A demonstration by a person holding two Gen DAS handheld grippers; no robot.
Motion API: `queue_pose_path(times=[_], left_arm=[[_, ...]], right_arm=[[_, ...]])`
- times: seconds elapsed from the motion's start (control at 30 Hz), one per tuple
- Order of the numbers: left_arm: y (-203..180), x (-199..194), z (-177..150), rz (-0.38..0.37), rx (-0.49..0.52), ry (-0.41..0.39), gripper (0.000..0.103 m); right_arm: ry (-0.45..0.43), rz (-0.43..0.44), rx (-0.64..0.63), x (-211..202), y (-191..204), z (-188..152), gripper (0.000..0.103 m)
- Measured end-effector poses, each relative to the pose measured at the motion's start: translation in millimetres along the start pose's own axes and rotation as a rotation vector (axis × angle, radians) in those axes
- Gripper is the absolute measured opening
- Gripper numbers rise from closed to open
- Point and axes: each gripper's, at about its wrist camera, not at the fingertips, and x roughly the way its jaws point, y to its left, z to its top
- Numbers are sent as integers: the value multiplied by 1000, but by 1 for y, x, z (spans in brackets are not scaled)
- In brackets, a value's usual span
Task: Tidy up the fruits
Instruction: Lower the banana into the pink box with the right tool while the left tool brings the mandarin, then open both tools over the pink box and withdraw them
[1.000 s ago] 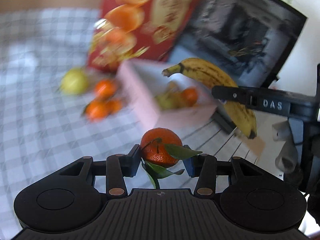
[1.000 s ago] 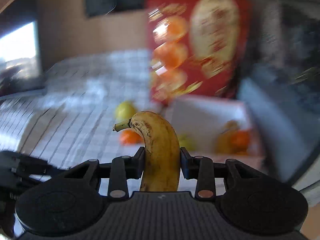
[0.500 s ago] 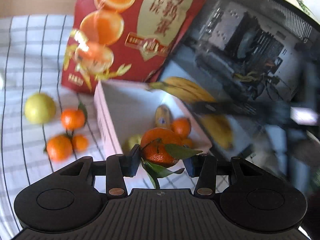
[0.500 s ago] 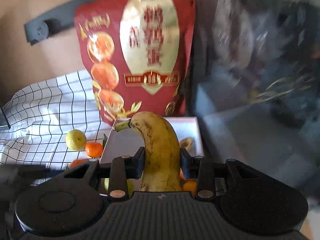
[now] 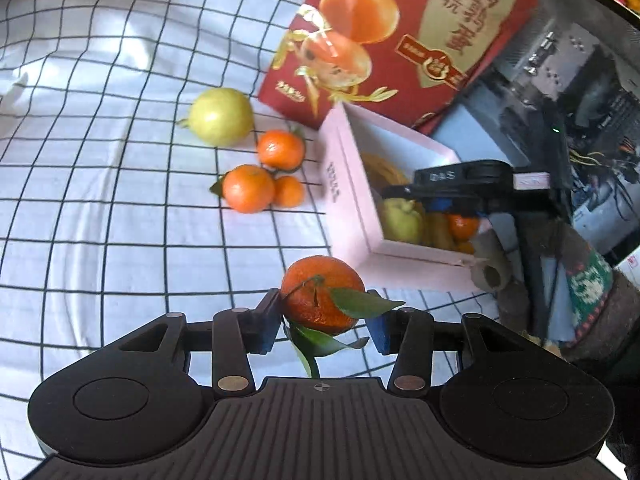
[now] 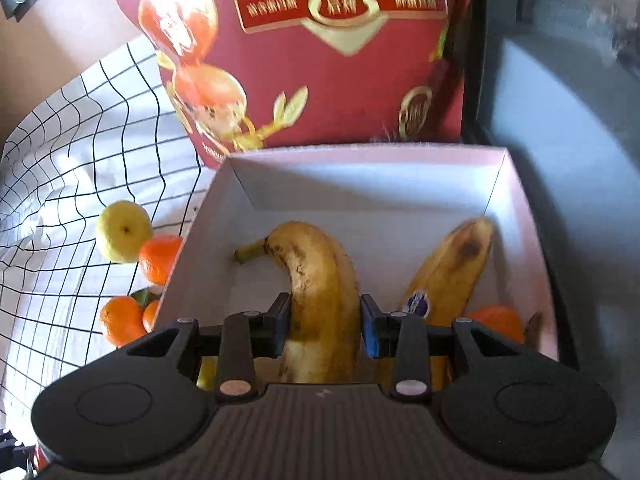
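Note:
My left gripper is shut on a leafy tangerine, held over the checked cloth just in front of the pink box. The right gripper is shut on a spotted banana and reaches down inside the pink box; it also shows in the left wrist view as the right gripper over the box. In the box lie a second banana, a tangerine and a yellow-green fruit. Left of the box, a yellow-green fruit and three tangerines rest on the cloth.
A tall red bag printed with oranges stands right behind the box. A dark glass-sided case fills the right side. The black-and-white checked cloth stretches away to the left. A sleeve shows at the right edge.
The right gripper has carried the banana forward and down into the pink box. The left gripper, still holding the tangerine, has rolled and dipped, so the box sits further right in its view.

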Motion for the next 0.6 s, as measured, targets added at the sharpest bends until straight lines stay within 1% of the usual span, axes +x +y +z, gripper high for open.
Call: queue_pose_path(times=[0.07, 0.17, 0.23, 0.3, 0.37, 0.43, 0.5, 0.6], left_arm=[[-1, 4, 1, -2, 3, 7, 50], [-8, 11, 9, -24, 20, 8, 50], [-15, 16, 18, -42, 43, -12, 50], [-23, 17, 29, -55, 79, -26, 50], [-34, 22, 44, -66, 120, -48, 50], [-44, 30, 60, -72, 156, -62, 50], [-53, 40, 74, -76, 185, -65, 50], [-64, 62, 90, -63, 212, -54, 50]], right_arm=[[15, 30, 41, -2, -7, -4, 38], [7, 72, 73, -11, -13, -7, 39], [3, 92, 82, -16, -15, -8, 41], [-37, 103, 91, -30, -16, -10, 41], [-106, 82, 80, -54, -16, -14, 42], [-179, 42, 59, -81, -14, -24, 45], [-237, 3, 28, -104, -11, -37, 58], [-276, -99, -60, -127, -4, -60, 59]])
